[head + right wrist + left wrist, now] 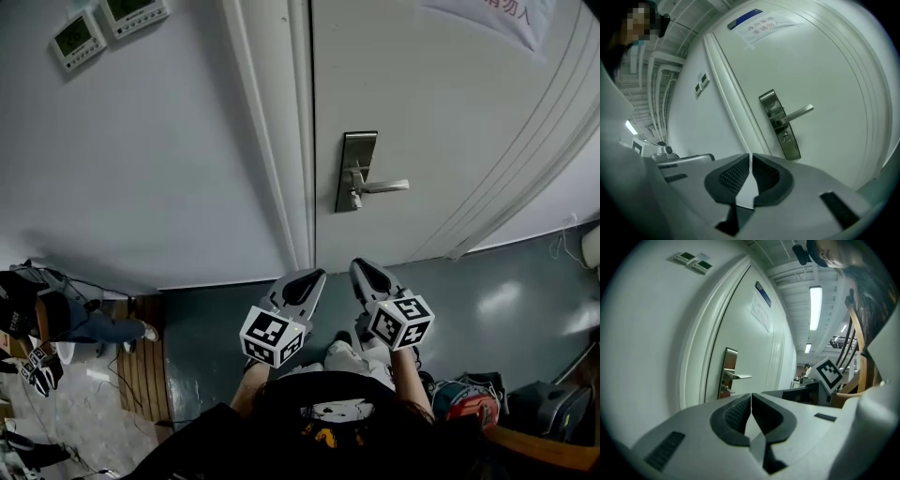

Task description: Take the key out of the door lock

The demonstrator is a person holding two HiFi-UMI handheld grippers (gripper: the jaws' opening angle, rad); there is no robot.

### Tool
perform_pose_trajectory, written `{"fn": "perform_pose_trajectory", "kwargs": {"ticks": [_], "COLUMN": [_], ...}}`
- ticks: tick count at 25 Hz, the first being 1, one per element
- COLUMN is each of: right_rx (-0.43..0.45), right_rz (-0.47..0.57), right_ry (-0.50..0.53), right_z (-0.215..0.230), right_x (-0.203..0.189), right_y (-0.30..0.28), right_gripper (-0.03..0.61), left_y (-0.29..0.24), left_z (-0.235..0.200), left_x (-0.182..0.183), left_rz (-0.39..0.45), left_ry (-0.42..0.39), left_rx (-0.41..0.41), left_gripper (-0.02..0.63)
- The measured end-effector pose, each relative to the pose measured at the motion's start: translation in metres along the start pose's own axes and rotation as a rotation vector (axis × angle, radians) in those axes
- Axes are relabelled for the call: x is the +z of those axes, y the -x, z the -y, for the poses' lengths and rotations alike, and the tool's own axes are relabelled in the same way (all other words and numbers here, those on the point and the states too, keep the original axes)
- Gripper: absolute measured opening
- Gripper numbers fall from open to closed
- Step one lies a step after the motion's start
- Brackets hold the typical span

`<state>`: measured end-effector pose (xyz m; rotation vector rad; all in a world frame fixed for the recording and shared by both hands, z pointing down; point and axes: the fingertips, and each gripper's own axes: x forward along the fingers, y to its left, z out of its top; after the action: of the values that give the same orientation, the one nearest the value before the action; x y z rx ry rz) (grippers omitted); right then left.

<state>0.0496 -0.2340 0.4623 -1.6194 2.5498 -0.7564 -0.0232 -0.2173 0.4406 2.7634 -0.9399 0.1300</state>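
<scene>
A silver lock plate (356,169) with a lever handle (385,186) is mounted on the white door (450,112). A small key (353,200) sticks out of the plate below the lever; it also shows as a small key (724,390) in the left gripper view. The right gripper view shows the plate (780,126) with its keyhole (786,137) below the lever. My left gripper (303,280) and right gripper (368,270) hang side by side below the lock, well short of the door. Both are shut and hold nothing, as the left gripper (751,398) and right gripper (750,158) show in their own views.
The white door frame (281,141) runs left of the lock. Two wall control panels (103,26) sit at the upper left. A paper notice (497,14) hangs high on the door. A person (56,319) sits low at the left; bags (469,398) lie on the floor at the right.
</scene>
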Motion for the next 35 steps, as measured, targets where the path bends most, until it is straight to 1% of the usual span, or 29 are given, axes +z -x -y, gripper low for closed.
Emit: {"fn": "perform_pose_trajectory", "kwargs": {"ticks": [7,8,10,14,19,22,27,30,31,35], "right_rx": [0.023,0.029,0.042,0.033,0.015,0.025,0.048,0.073,0.078,0.079], "right_rz": [-0.018,-0.022,-0.032,-0.035,-0.032,-0.030,-0.014,-0.003,-0.001,0.006], "right_ry": [-0.049,-0.059,-0.075,-0.120,-0.225,-0.299,-0.451,-0.498,-0.514,-0.558], "right_z": [0.041,0.046,0.055,0.076,0.102,0.112,0.121,0.123,0.124,0.133], "right_x": [0.012,0.013,0.014,0.017,0.019,0.019,0.021,0.020,0.020,0.020], "right_y": [-0.033,-0.039,-0.050,-0.069,-0.090,-0.103,-0.119,-0.116,-0.115,-0.118], "right_gripper": [0.011,0.018,0.082,0.094,0.101,0.111,0.120,0.117,0.133,0.134], "left_y": [-0.031,-0.033,-0.039,-0.048,-0.058,-0.061,-0.064,-0.064,-0.063,-0.064], "left_z": [-0.015,-0.016,-0.019,-0.020,-0.020,-0.023,-0.029,-0.034,-0.036,-0.042], "left_x": [0.004,0.005,0.006,0.009,0.010,0.012,0.017,0.017,0.017,0.016], "left_rz": [-0.023,-0.025,-0.028,-0.036,-0.043,-0.044,-0.039,-0.040,-0.041,-0.047], "left_ry": [-0.010,-0.012,-0.014,-0.024,-0.027,-0.032,-0.036,-0.035,-0.034,-0.031], "left_rx": [0.049,0.055,0.065,0.077,0.088,0.099,0.126,0.147,0.154,0.174], "left_gripper": [0.012,0.012,0.012,0.012,0.012,0.012,0.011,0.012,0.012,0.012]}}
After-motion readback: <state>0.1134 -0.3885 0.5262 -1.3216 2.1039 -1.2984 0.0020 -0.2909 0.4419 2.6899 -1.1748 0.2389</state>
